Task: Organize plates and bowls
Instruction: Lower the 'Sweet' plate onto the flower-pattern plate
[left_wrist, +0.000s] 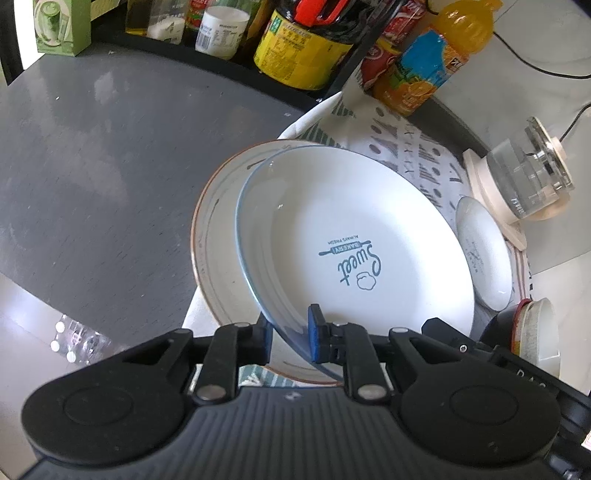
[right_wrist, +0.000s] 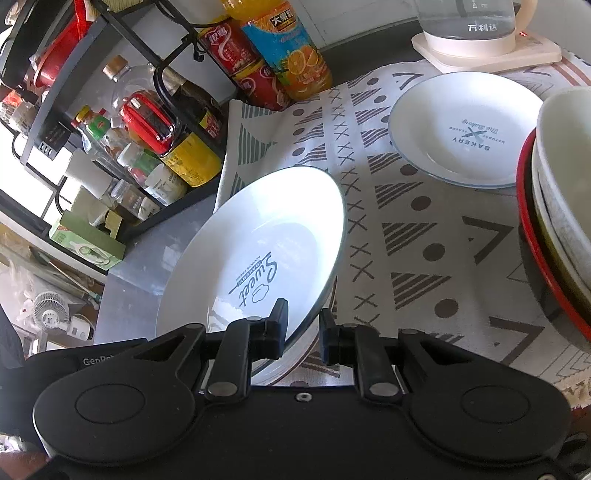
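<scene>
Between both grippers, one tilted "Sweet" plate (left_wrist: 354, 236): left gripper (left_wrist: 290, 338) clenched on its near rim, right gripper (right_wrist: 302, 334) straddling the opposite edge, grip uncertain. Held over brown-rimmed plate (left_wrist: 212, 236) on patterned cloth (right_wrist: 406, 221), probably for stacking. Beyond: smaller bakery plate (right_wrist: 461, 125), stacked bowls (right_wrist: 561, 206).

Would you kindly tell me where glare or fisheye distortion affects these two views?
Left wrist view: bright light washes out the grey tabletop and the Sweet plate; the table edge bows strongly. Right wrist view: a window reflection sits on the Sweet plate, the patterned cloth lies in even daylight, and the rack of bottles curves toward the corner; the bowl stack is cropped at the edge.
</scene>
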